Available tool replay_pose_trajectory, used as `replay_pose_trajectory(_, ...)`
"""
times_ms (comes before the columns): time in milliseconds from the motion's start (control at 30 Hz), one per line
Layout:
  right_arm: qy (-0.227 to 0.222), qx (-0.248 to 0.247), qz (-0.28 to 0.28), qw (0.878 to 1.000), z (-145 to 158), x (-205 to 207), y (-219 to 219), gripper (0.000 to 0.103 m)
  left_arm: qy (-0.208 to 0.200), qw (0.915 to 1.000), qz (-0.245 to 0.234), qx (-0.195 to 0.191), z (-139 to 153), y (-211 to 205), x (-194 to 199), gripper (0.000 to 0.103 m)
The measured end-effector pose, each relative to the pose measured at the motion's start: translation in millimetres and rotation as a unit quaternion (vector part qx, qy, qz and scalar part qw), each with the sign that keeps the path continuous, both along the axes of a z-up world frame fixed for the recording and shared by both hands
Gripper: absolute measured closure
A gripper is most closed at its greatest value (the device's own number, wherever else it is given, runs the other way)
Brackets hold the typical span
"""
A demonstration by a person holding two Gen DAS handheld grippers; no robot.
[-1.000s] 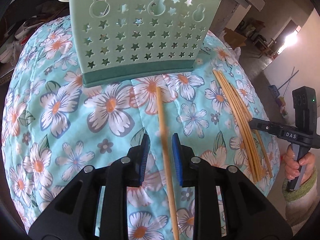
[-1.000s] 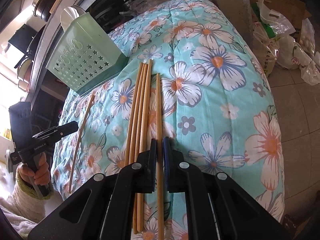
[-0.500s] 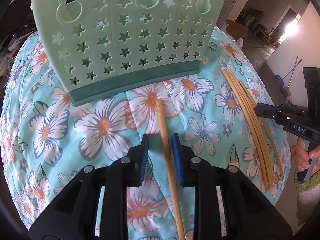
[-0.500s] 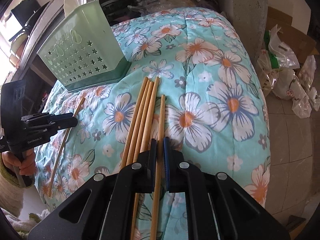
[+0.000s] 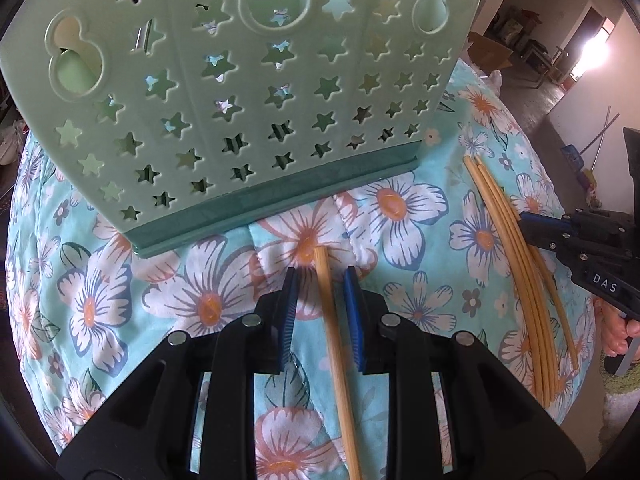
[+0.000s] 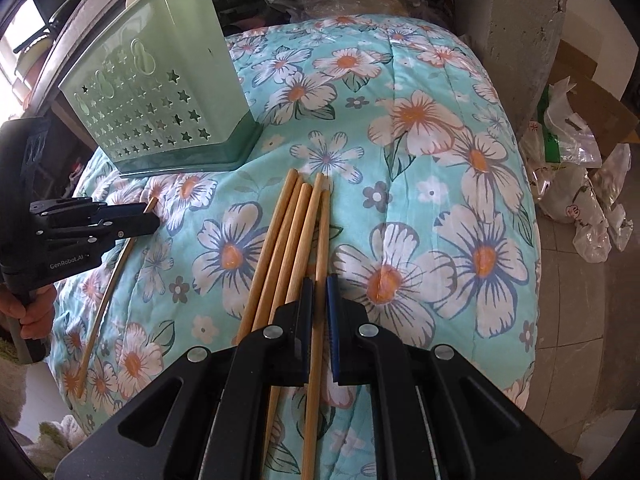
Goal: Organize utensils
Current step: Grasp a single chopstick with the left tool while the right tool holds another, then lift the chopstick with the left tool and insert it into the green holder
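I have the left gripper (image 5: 320, 312) angled down over the flowered quilt (image 5: 416, 220), and a single chopstick (image 5: 336, 344) runs between its blue pads. There is a clear gap on the left side of the stick, and it lies close against the right pad, so I read this claw as released around the chopstick, not clenched on it. The chopstick's far tip ends just short of the green utensil basket (image 5: 248, 92), which stands upright on the quilt straight ahead (star-shaped holes all over its wall, darker green base).

My right gripper (image 6: 319, 316) is clenched on one chopstick (image 6: 320, 240), the rightmost of a small bundle; the pads sit nearly together with the stick pinched between them. The other chopsticks (image 6: 280, 240) of that bundle lie side by side just to its left on the quilt, touching one another, fanned a little at their far ends. They point toward the basket, which from this side stands off to the upper left, apart from their tips.

Each wrist view shows the other tool at its edge: the right one over the bundle, the left one over the lone stick, each with a hand (image 6: 36, 312) wrapped round its handle. Plastic bags (image 6: 580, 184) sit on the floor beyond the quilt's right edge.
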State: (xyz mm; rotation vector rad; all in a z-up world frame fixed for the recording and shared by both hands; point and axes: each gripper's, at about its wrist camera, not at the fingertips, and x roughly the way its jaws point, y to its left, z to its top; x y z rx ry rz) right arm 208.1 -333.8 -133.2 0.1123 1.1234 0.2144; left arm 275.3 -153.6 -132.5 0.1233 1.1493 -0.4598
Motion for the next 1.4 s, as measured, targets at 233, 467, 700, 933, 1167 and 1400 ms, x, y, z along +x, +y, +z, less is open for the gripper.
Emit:
replay_pose_trajectory(233, 0.001, 0.016, -0.013, 1.0, -1, 1, -4, 0.096, -0.016, 0.9998, 0.011, 0.007, -2, 1, -10, 0.095)
replay_pose_trajectory(467, -0.024, 0.041, -0.034, 0.998, 21, -12, -15, 0.097, -0.027, 0.9993, 0.018, -0.017, 6, 13, -21, 0.097)
replay_pose_trajectory(700, -0.069, 0.078, -0.044, 0.994, 61, -29, -26, 0.097, -0.042, 0.9972, 0.022, -0.058, 42, 27, -35, 0.097)
replay_pose_trajectory(933, -0.118, 0.108, -0.029, 0.987, 106, -50, -20, 0.097, -0.051, 0.9919, 0.018, -0.115, 85, 52, -54, 0.097)
replay_pose_trajectory(1167, -0.148, 0.15, -0.006, 0.978, 126, -59, -7, 0.097, -0.067, 0.984, 0.022, -0.163, 127, 86, -68, 0.097)
replay_pose_trajectory(1400, -0.15, 0.171, -0.001, 0.974, 123, -54, 1, 0.097, -0.154, 0.9611, 0.053, -0.223, 192, 119, -71, 0.097)
